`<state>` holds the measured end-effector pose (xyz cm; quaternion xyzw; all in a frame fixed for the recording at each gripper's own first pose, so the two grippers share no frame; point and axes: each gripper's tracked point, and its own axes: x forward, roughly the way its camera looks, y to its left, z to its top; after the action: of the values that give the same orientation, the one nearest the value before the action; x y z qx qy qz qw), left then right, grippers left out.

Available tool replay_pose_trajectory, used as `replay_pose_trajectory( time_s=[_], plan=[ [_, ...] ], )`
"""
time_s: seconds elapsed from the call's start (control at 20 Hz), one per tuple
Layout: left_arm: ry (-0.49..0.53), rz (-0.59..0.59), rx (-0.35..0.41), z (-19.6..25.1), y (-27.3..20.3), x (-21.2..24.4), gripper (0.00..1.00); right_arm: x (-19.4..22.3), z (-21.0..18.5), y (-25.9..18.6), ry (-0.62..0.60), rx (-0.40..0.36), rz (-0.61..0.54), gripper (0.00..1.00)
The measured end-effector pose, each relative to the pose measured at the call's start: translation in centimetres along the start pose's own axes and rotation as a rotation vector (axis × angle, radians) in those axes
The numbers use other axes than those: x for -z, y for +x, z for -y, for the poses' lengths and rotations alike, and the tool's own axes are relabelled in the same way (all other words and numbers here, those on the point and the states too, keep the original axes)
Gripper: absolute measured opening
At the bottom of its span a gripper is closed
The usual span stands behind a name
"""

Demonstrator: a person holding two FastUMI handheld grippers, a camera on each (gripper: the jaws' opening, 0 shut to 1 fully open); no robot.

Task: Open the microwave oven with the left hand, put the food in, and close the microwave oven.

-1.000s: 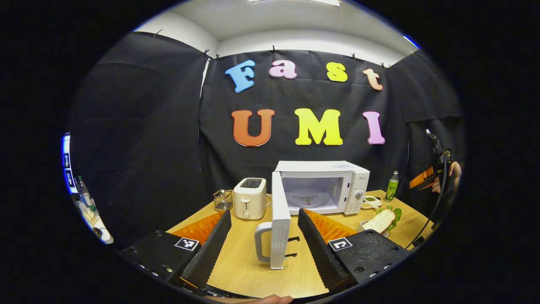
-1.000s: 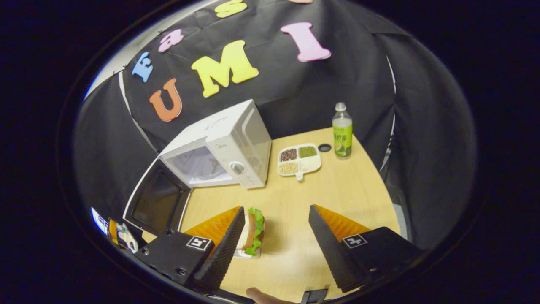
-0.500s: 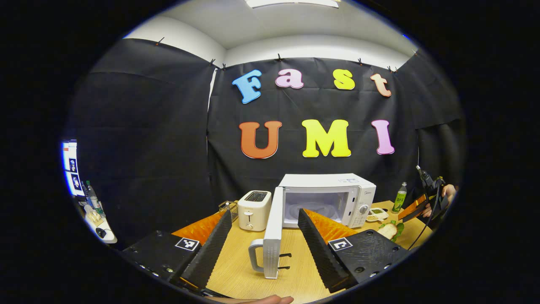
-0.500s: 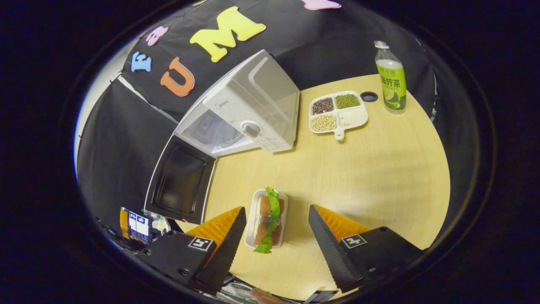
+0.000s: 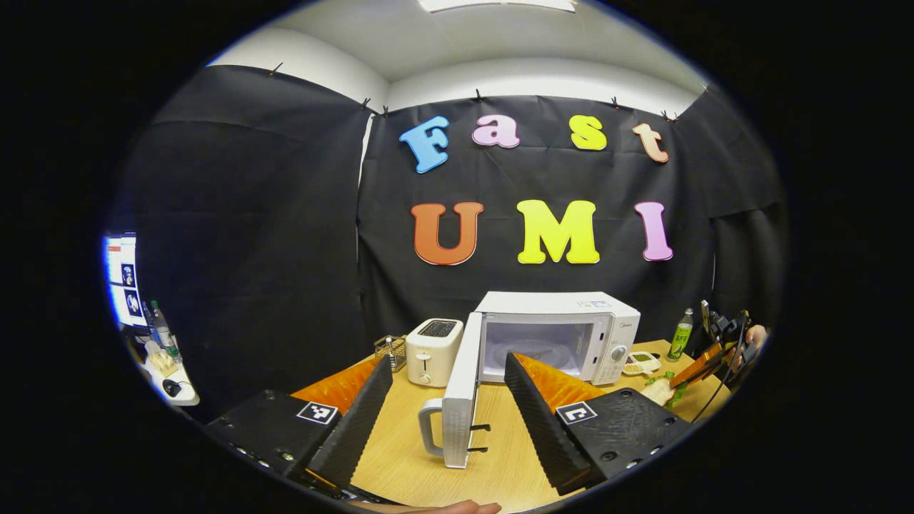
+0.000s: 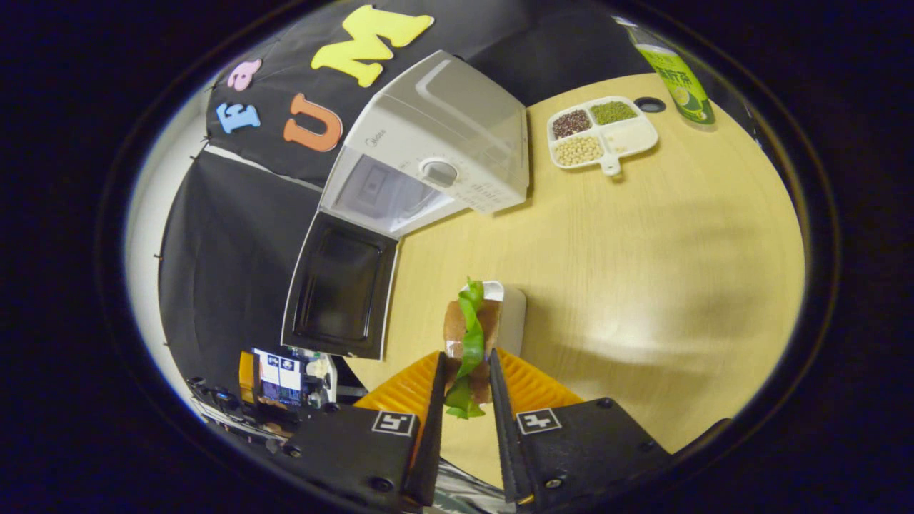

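Both fingers of the right gripper (image 6: 464, 400) press on the sandwich (image 6: 468, 335) in its white tray (image 6: 513, 314), mid-table before the microwave oven (image 6: 435, 150), whose door (image 5: 457, 400) stands wide. Left gripper (image 5: 448, 407) gapes empty, flanking that door's edge.

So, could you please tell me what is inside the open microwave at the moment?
Through the open front of the microwave, its pale cavity shows a round turntable with no food on it. The left gripper's finger covers the cavity's lower front, so that part cannot be checked.
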<state>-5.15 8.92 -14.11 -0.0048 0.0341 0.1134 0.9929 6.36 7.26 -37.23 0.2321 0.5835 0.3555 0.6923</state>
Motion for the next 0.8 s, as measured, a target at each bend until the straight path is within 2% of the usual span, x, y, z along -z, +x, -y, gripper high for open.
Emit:
replay_pose_trajectory(
  time_s=[0.3, 0.35, 0.4, 0.45, 0.6, 0.65, 0.7, 0.8],
  plan=[
    [-0.023, 0.023, 0.044, 0.2, -1.9, -0.5, 0.95, 0.9, -2.8, -2.8, -0.107, 0.085, 0.071, 0.36],
    [-0.028, 0.029, 0.052, 0.1, -2.2, -0.5, 1.00, 1.0, -3.5, -3.2, -0.133, 0.097, 0.079, 0.36],
    [-0.032, 0.035, 0.061, 0.3, -2.6, -0.7, 0.95, 1.0, -4.2, -3.5, -0.164, 0.110, 0.092, 0.27],
    [-0.037, 0.038, 0.070, 0.4, -2.8, -0.6, 0.95, 1.0, -4.7, -3.6, -0.198, 0.127, 0.101, 0.25],
    [-0.051, 0.040, 0.097, 0.6, -3.5, -0.3, 0.95, 1.5, -4.4, -2.5, -0.253, 0.190, 0.088, 0.22],
    [-0.051, 0.035, 0.101, 0.6, -3.7, 0.0, 0.95, 1.6, -4.3, -2.0, -0.248, 0.209, 0.077, 0.29],
    [-0.050, 0.031, 0.101, 0.3, -3.7, 0.2, 0.95, 1.7, -4.2, -1.8, -0.261, 0.223, 0.069, 0.21],
    [-0.047, 0.031, 0.100, -0.1, -3.9, 0.3, 0.95, 1.9, -4.0, -1.3, -0.277, 0.247, 0.046, 0.21]
  ],
)
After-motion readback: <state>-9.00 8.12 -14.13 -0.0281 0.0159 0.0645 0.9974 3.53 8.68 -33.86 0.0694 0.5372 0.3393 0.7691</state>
